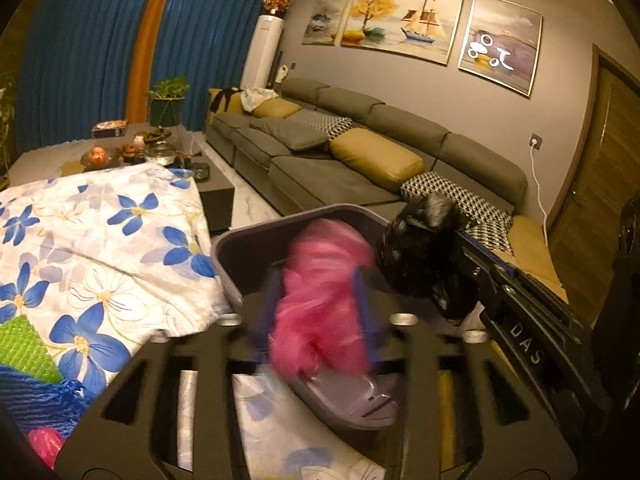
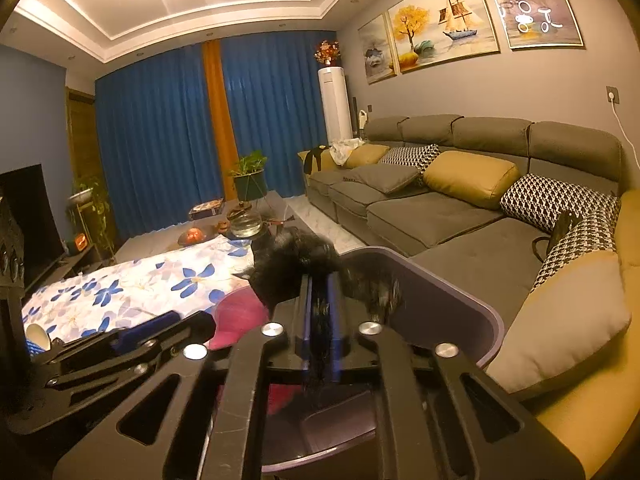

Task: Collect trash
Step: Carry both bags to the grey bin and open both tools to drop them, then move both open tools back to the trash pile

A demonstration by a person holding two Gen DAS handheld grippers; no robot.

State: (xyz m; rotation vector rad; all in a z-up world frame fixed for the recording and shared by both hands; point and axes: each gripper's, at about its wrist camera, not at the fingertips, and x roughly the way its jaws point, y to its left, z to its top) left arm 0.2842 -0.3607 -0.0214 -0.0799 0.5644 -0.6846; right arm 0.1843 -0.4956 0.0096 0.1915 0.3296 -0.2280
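- a home living room, lit warm
- long grey sectional sofa (image 2: 440, 208) with mustard and houndstooth cushions
- blue floor-length curtains (image 2: 160, 152)
- framed paintings (image 1: 404, 24) on the wall
- potted plant (image 2: 250, 176) by the low table

**Bin mouth crowded**

The purple bin (image 1: 230, 276) opens upward, but a pink bag (image 1: 320, 300) fills its middle and a black bag (image 1: 420, 248) hangs over its right rim — little gap between. The floral cloth (image 1: 100, 248) presses against the left wall; the sofa (image 2: 460, 216) stands close on the right.
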